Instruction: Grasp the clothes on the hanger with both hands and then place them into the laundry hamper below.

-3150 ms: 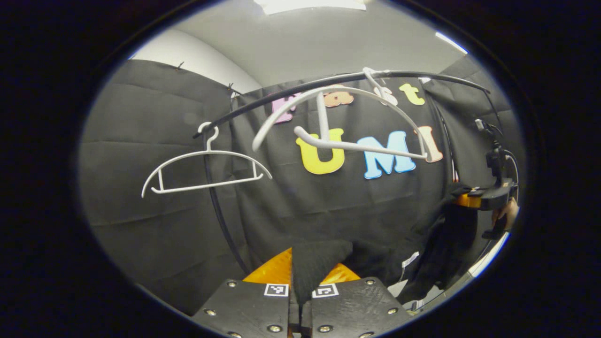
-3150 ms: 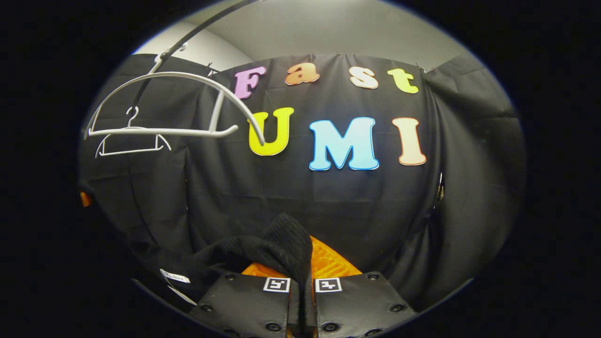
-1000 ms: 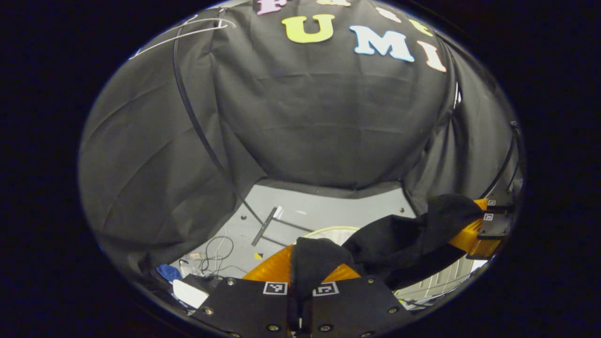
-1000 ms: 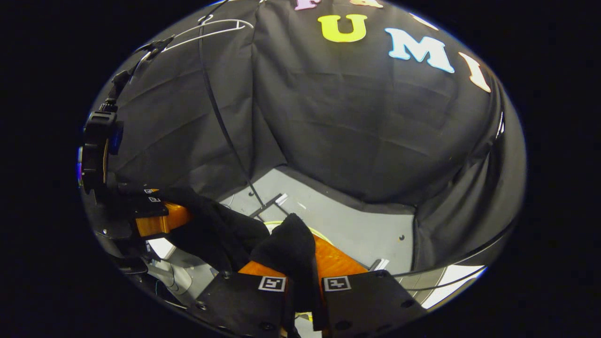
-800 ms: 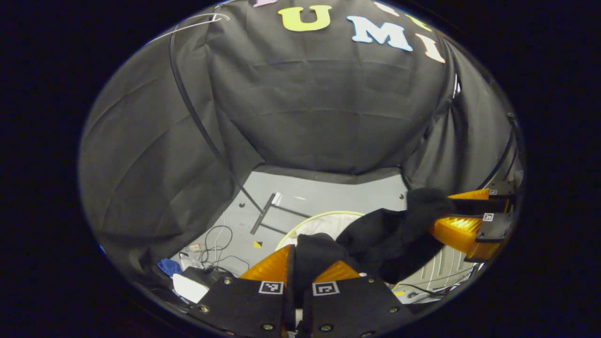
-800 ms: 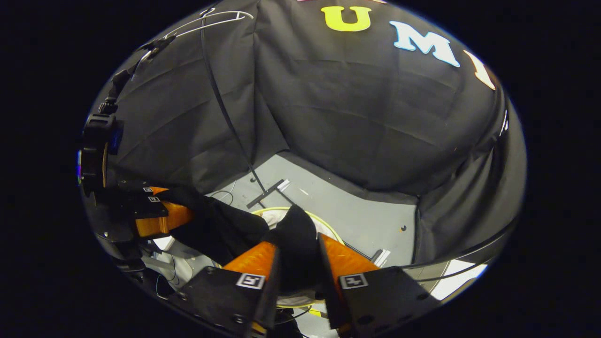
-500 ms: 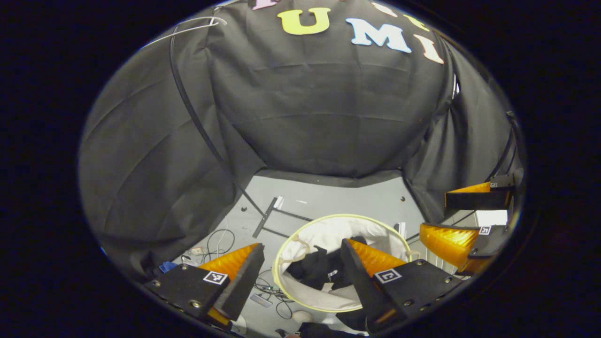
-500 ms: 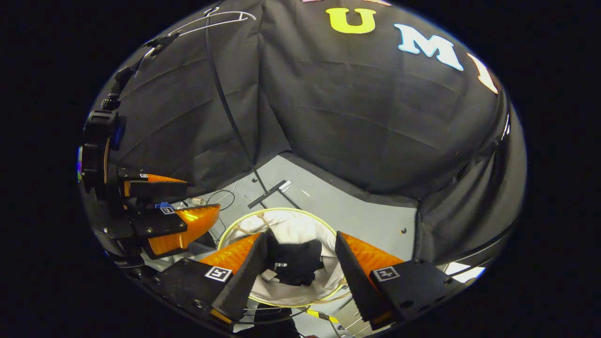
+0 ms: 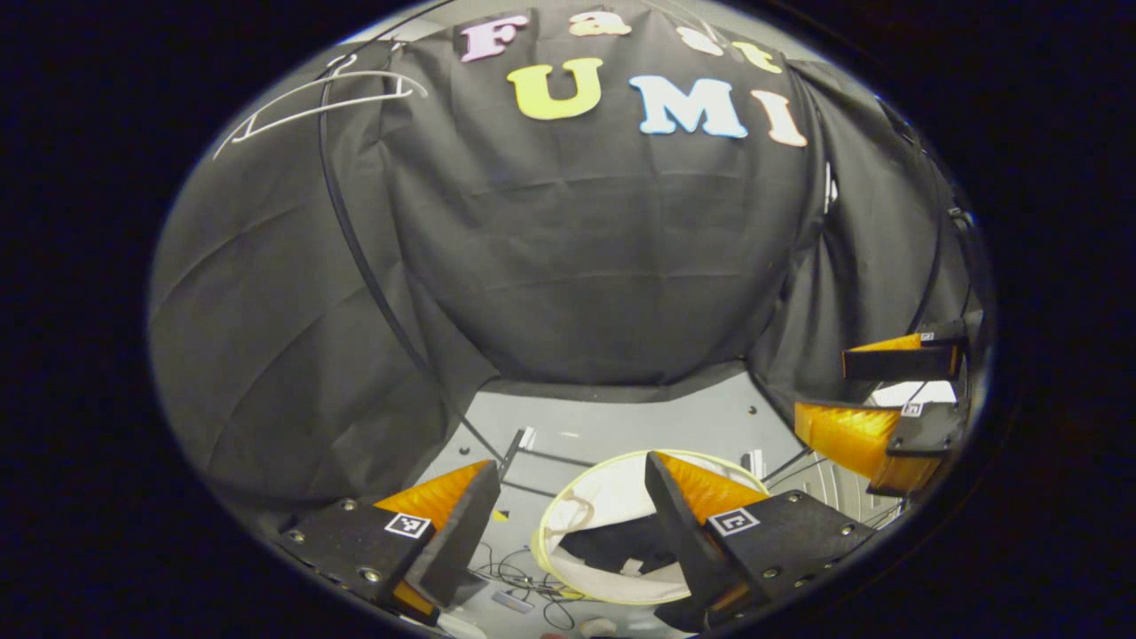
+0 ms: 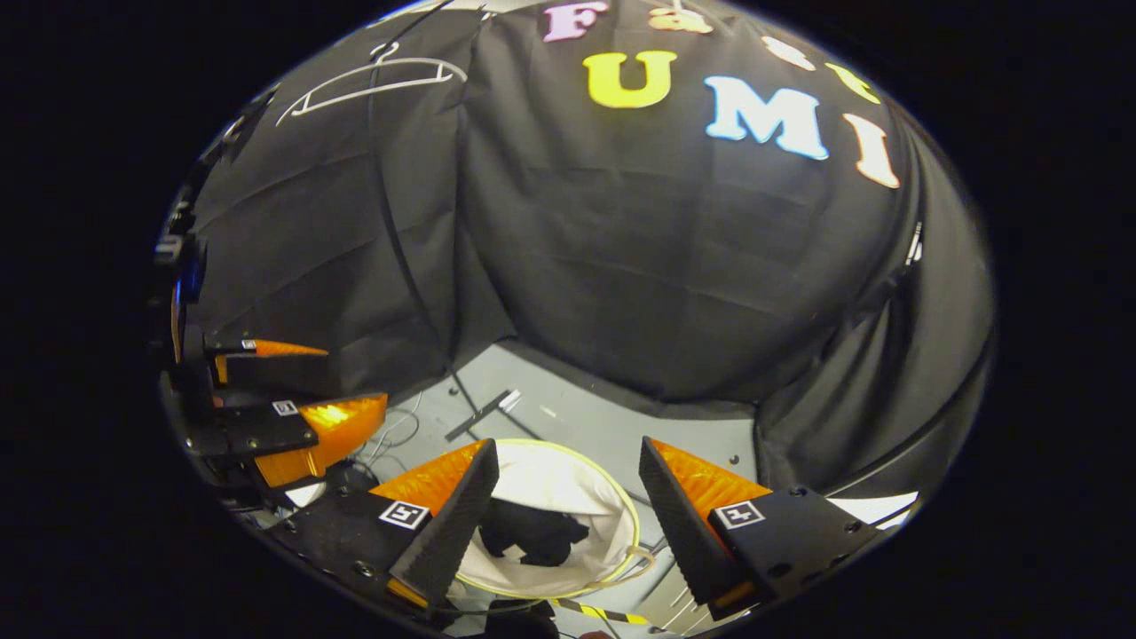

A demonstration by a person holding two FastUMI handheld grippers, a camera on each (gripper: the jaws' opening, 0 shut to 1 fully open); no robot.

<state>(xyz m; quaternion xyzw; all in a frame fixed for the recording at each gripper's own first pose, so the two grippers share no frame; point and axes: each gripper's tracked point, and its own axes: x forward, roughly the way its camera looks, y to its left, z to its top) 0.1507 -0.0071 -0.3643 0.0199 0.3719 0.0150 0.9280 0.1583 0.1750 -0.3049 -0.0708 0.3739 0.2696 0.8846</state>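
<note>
The black garment [image 10: 532, 537] lies crumpled inside the round white laundry hamper [image 10: 568, 484] on the grey floor; it also shows as a dark heap [image 9: 617, 546] inside the hamper [image 9: 603, 497] in the left gripper view. My left gripper [image 9: 572, 470] hovers above the hamper, open and holding nothing. My right gripper [image 10: 568, 453] hangs open over the same hamper. Each gripper appears at the edge of the other's view, the right gripper [image 9: 874, 390] far right, the left gripper [image 10: 306, 382] far left. A bare white hanger [image 10: 373, 80] hangs on the black rail, up left.
A curved black rack pole [image 9: 355, 248] runs down to a foot on the grey floor [image 9: 621, 422]. Loose cables [image 9: 524, 581] lie beside the hamper. Black cloth walls close in behind and on both sides.
Both grippers carried the black garment down from the hanger, opened and dropped it into the hamper. Since half a second ago both have lifted slightly, staying open.
</note>
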